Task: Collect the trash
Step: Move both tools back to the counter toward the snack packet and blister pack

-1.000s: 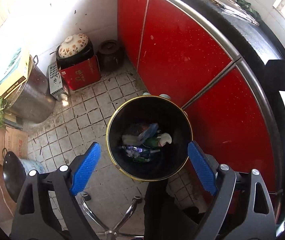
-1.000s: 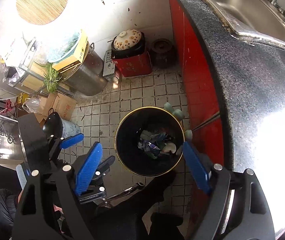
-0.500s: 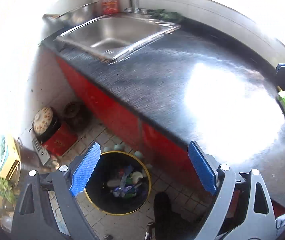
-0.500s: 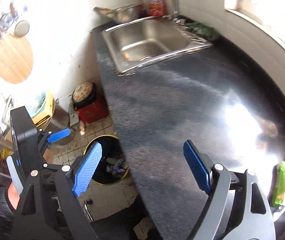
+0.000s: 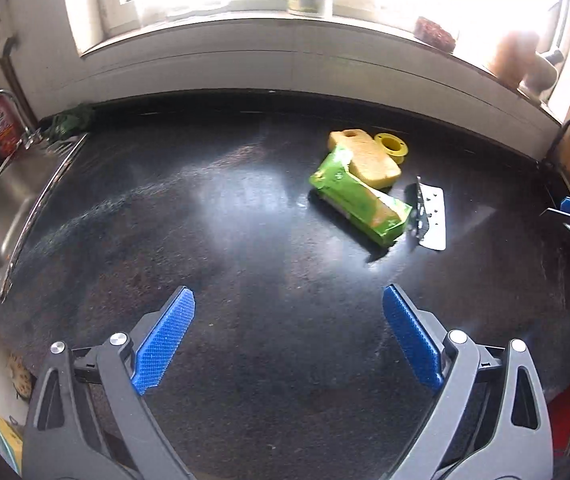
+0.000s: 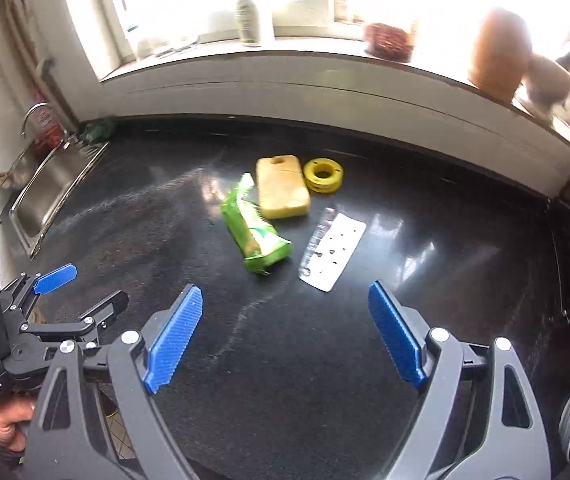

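step: I'm lining up the next pickup | left gripper (image 5: 287, 338) jaws opening, empty; right gripper (image 6: 285, 334) spread, empty | green wrapper (image 6: 255, 230) on countertop (image 6: 425, 248) beside sponge (image 6: 282, 188) | next: probably drop onto wrapper, pinch

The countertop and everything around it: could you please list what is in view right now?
countertop: one, black speckled, under both grippers
green packet: one, green, mid-counter, beside the sponge
sponge: one, yellow, behind the packet
yellow ring: one, yellow, right of the sponge
blister pack: one, silver, right of the packet
sink: one, steel, far left
tap: one, metal, behind the sink
red bottle: one, red, by the tap
green scourer: one, dark green, back corner by the sink
white bottle: one, windowsill
brown pot: one, windowsill right
left gripper: blue pads, jaws opening, nothing between
right gripper: blue pads, open, empty
hand: holds the left gripper's handle
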A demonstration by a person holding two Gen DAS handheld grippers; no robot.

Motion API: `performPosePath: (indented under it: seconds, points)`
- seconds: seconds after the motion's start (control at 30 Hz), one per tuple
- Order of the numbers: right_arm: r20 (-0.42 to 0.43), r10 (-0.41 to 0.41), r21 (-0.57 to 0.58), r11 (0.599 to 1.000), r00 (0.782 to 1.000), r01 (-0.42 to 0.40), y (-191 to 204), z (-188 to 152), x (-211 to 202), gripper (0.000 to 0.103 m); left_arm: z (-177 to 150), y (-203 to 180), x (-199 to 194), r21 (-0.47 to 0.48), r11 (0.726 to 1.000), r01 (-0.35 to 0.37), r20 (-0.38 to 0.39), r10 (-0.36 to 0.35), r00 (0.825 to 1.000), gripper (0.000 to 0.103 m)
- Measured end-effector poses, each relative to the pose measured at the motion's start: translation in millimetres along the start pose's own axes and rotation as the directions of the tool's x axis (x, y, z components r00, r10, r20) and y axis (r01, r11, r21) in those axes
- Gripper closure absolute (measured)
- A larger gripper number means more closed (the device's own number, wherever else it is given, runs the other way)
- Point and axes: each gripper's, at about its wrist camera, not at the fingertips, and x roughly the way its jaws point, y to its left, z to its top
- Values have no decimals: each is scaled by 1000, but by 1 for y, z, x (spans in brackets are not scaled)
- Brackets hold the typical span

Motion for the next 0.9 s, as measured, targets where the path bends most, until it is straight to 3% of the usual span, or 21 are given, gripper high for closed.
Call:
performPosePath:
  seconds: [0.2,0.43,0.67,0.9]
  points:
    - [-11,-7,86,996,1000,8,-43,-14,-2,21,17,-42,16,57,998,9,-37,-6,999,11]
    - [-34,10,93,996,999,-7,-56,-6,21,21,42,-51,57,8,1000,-2,-100,2,995,11]
    - [-93,26,80,997,995,-19,-59,12,69,21,74,-58,125,-113,994,-4,-187,-17,982,11]
    - [-179,44,92,995,983,-27,-66,17,121,21,84,-64,181,-114,992,-58,-269,26,963,11]
